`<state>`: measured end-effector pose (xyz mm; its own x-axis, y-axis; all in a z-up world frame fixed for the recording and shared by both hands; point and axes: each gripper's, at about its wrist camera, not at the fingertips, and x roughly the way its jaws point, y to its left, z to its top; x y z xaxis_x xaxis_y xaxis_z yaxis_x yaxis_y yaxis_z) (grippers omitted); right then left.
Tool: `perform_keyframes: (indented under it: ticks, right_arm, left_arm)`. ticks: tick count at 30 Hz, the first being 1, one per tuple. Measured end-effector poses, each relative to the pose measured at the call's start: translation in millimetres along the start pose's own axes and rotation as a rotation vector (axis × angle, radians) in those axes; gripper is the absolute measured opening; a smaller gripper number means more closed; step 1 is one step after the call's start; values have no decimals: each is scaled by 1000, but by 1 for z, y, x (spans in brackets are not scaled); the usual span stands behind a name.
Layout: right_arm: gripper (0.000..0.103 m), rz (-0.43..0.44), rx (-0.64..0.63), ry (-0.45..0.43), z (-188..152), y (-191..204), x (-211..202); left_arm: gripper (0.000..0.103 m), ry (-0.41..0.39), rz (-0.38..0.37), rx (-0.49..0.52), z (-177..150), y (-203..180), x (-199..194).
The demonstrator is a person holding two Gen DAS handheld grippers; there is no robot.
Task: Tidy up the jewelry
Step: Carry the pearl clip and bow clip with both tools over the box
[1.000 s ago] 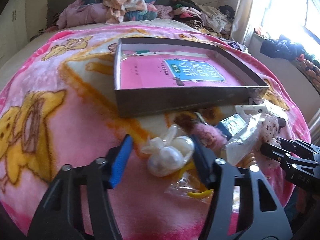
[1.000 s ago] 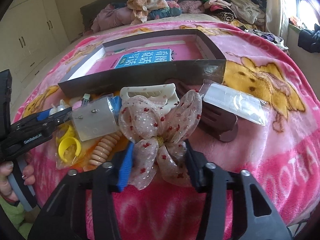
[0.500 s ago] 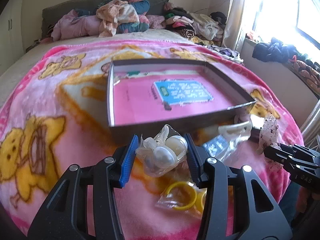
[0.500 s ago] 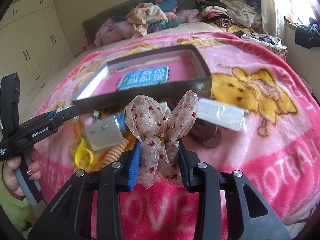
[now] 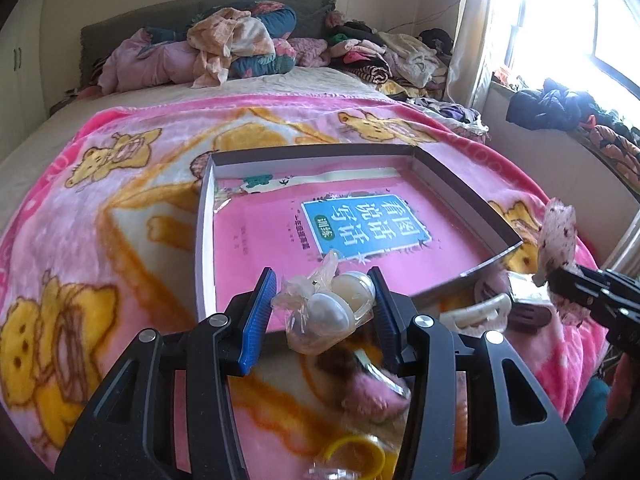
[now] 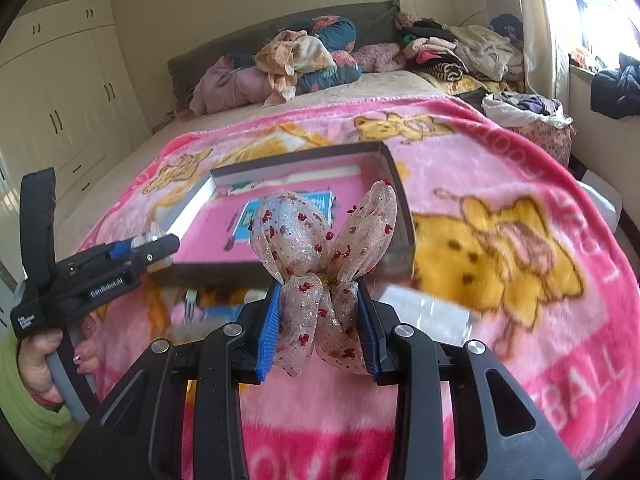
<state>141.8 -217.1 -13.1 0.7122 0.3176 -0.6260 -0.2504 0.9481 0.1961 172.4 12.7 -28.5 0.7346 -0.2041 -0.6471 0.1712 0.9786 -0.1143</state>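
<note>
Bow (image 6: 320, 276) is pinched in the right tongs (image 6: 318, 320); left tongs (image 5: 322, 310) clamp a bagged pearl piece (image 5: 326, 312), both above the box (image 5: 204, 240).

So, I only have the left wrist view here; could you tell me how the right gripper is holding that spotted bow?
Observer: The right gripper is shut on the bow at its knot, with both upper loops standing above the pads.
Operator: Thank you. My left gripper is holding the pearl bag; what is behind it that I can't see?
Observer: A hand in a green sleeve is wrapped around its grey handle.
</note>
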Motion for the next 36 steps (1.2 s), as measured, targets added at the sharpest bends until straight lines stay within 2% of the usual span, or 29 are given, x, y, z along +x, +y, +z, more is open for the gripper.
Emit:
perform_keyframes:
  ticks: [8, 18, 29, 36]
  right_arm:
    - [33, -25, -2, -14, 28, -10, 19]
    - [33, -34, -5, 15, 54, -22, 57]
    - [34, -27, -8, 85, 55, -27, 96]
    - [38, -31, -22, 123, 50, -26, 112]
  left_arm:
    - [38, 21, 17, 3, 14, 3, 24]
    - [38, 47, 21, 23, 30, 1, 56]
    - [38, 104, 32, 29, 30, 2, 84]
    - [38, 100, 31, 29, 30, 2, 85]
